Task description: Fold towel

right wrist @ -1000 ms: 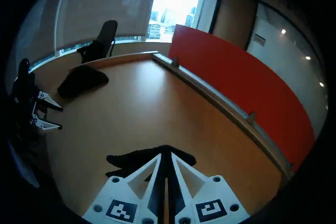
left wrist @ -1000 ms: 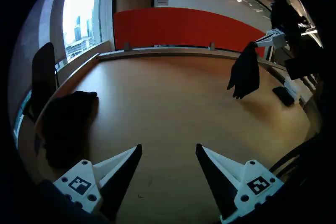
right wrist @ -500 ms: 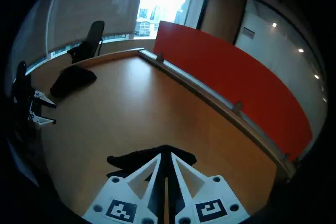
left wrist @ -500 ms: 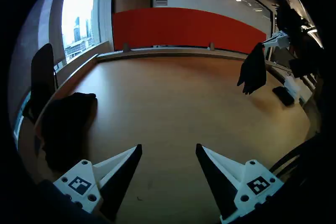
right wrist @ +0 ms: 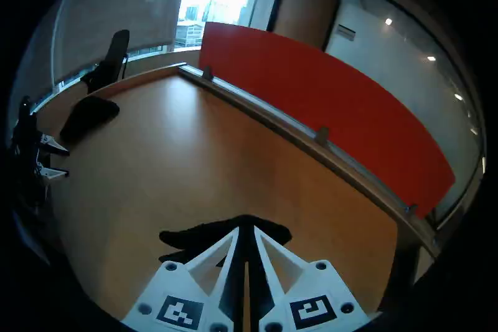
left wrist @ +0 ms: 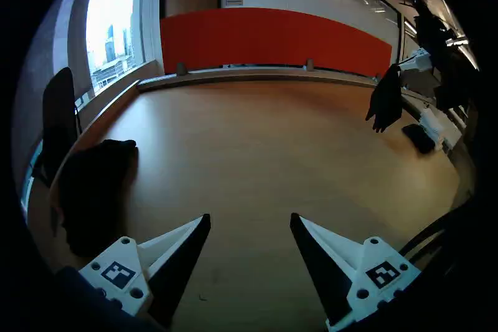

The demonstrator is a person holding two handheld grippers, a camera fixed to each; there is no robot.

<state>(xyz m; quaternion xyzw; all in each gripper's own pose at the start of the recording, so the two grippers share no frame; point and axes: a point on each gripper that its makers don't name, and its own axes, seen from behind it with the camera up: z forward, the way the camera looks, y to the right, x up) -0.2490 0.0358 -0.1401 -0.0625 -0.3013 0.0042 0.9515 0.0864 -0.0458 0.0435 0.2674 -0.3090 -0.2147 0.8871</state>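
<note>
Wooden desk (left wrist: 261, 139): right gripper (right wrist: 247, 232) clamps limp, light towel (left wrist: 386, 98) by its edge; left gripper (left wrist: 250, 223), wide open, should take a corner.

Open desk (left wrist: 261, 139); dark cloth heap (left wrist: 93, 189) near its edge

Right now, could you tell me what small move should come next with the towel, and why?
Probably lower the right tongs to lay the dark towel on the table: it hangs bunched from one pinch, above the wood, while the left tongs are open.
</note>
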